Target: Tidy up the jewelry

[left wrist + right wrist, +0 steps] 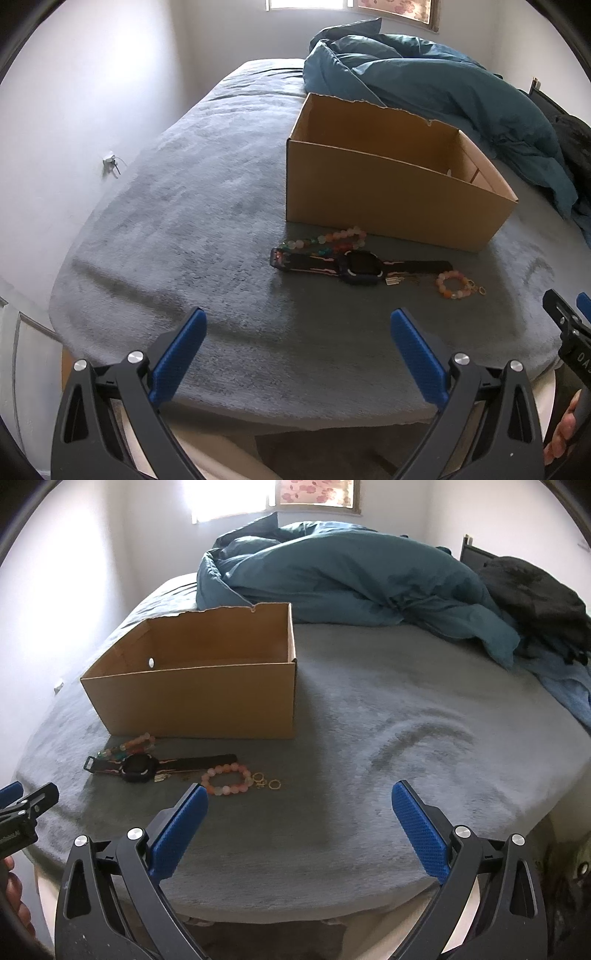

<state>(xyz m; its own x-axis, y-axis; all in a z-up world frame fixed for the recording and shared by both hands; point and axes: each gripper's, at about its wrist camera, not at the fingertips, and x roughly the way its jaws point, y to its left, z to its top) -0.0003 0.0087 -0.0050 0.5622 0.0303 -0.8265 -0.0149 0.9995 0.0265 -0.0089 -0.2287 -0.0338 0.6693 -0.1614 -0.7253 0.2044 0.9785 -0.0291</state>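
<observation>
In the left wrist view, the left gripper [298, 328] is being held above the near edge of the bed [192, 221], its fingers [417, 354] spread wide and holding nothing. The jewelry is lying on the grey cover just in front of the box [388, 199]: a long bead strand [325, 238] is touching the watch [360, 266], which is lying flat with its strap stretched out, and a small bracelet [453, 284] is lying just to the right of it. A thin chain with a tag [392, 280] is being partly hidden between watch and bracelet. Trouble is likely to be caused by this crowding: if the watch is pinched first, the strand or chain may be dragged along and dropped short of the box. The plush cover is also yielding, so flat pieces may be pressed into it rather than lifted. In the right wrist view, the right gripper [300, 801] is likewise being held wide and empty over the bed edge, with its left fingertip just beside the bracelet [226, 780]. Small gold rings [267, 781] are being shown close beside that bracelet; these may be flicked off or buried in the pile by broad fingers. The box [207, 701] is open-topped, and its tall near wall may be clipped by a low carry.
</observation>
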